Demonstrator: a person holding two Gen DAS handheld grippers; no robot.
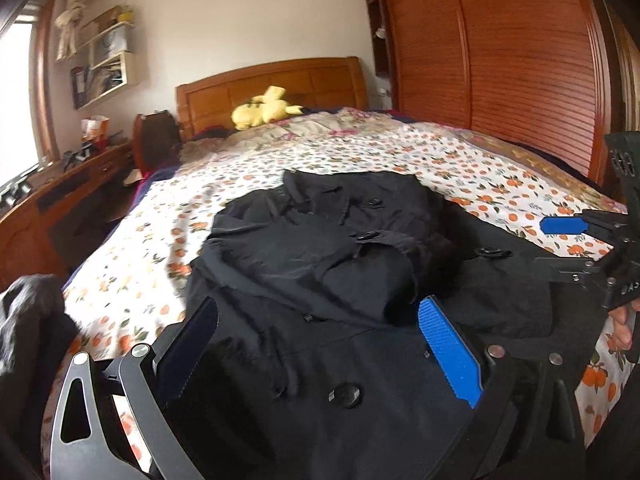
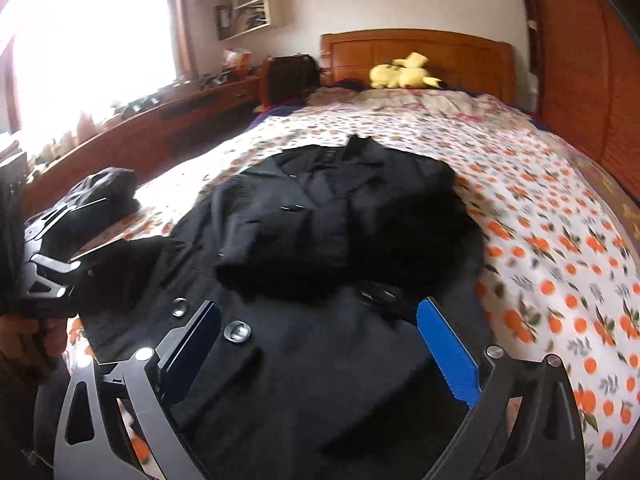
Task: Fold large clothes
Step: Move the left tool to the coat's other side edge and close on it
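Observation:
A large black coat [image 1: 320, 264] with big buttons lies on the bed with its sleeves folded in over the chest; it also shows in the right wrist view [image 2: 328, 240]. My left gripper [image 1: 320, 320] hovers open over the coat's lower part, its blue pads [image 1: 448, 344] wide apart and empty. My right gripper [image 2: 320, 320] is open and empty too, above the coat's hem. The right gripper shows at the right edge of the left wrist view [image 1: 592, 240]. The left gripper shows at the left edge of the right wrist view [image 2: 52, 256].
The bed has a sheet printed with oranges [image 1: 460, 160] and a wooden headboard [image 1: 280, 84]. A yellow plush toy [image 1: 264, 114] lies by the pillows. A wooden desk [image 1: 60, 192] runs along the left under the window. A wooden wardrobe [image 1: 520, 48] stands on the right. Another dark garment [image 2: 108, 188] lies at the bed's left edge.

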